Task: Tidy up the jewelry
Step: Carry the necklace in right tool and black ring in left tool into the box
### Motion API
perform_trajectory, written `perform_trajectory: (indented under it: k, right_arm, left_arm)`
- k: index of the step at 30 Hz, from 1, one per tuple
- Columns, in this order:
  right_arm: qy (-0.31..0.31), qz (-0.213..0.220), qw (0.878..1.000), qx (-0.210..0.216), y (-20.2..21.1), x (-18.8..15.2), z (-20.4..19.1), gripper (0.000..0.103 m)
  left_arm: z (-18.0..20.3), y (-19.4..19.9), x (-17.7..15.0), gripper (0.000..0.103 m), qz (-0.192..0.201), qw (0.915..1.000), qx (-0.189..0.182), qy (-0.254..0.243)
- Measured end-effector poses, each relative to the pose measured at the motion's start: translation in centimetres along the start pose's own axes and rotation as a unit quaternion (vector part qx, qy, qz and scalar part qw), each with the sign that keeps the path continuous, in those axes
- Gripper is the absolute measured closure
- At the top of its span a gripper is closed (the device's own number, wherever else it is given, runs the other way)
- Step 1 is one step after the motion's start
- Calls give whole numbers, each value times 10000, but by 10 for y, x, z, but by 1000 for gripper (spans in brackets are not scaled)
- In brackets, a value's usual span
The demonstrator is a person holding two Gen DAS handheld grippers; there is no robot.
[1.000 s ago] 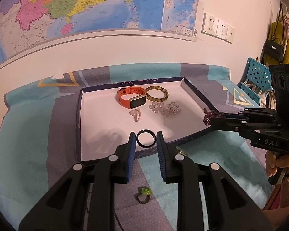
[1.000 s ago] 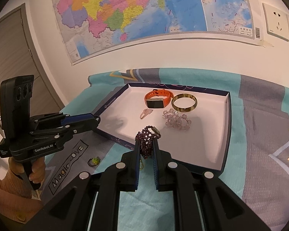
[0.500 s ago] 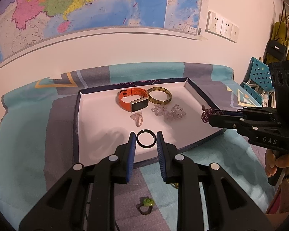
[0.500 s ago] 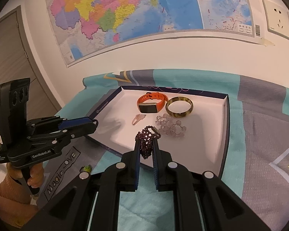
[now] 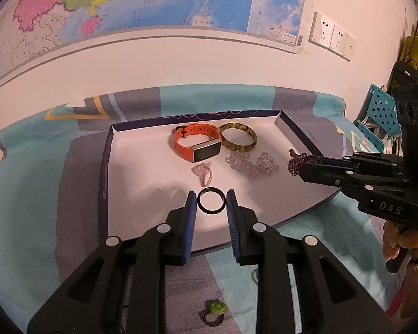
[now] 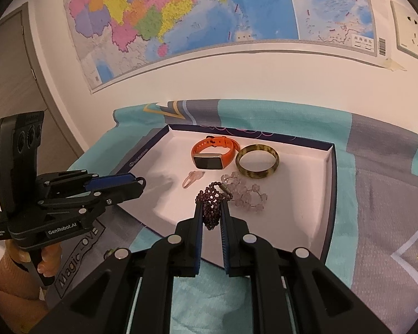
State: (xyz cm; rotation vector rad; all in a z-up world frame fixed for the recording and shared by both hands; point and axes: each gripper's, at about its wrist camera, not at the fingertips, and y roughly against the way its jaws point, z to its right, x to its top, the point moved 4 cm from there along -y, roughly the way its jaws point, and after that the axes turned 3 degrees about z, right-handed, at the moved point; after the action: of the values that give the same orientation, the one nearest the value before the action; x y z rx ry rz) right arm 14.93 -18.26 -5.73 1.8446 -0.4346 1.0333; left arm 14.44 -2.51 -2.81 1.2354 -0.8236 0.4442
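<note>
A thin black ring is pinched between the blue pads of the left tool, held by its outer edge over the near part of the shallow white box. The ring is rigid, very light and smooth, so only a slight squeeze is called for; a grip across its width, as is seen here, is judged the safest, since a hard round rim may squirt out sideways if it is pressed off centre.

The right tool is pressed together on a dark purple beaded bracelet, whose loose loop and small metal clasp spill above the pads. It is limp and will sag and swing, so it is best lowered until the beads rest on the box floor before being let go; the strand could snag on the pads.

Already lying in the box are an orange band watch, a mottled olive bangle, a clear bead bracelet and a small pale pink piece, which may be a ring, though its form cannot be made out surely. A green-stoned ring lies outside the box on the patterned cloth, near the left tool. It is small and top-heavy, and would best be taken by its band.
</note>
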Motion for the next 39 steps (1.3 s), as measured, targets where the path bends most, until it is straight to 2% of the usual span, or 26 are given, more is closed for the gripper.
perform_trajectory:
  k: [24,39]
  right_arm:
    - [-2,-310,9995,-45,-37,6,3,92]
    - [-8,-470,9987,-194,-55,6,8,90]
  left_arm:
    - [-2,-58,6,81,-473,9987,-80,194]
    - [-3,-72,9,80,-567,9981,-20,225]
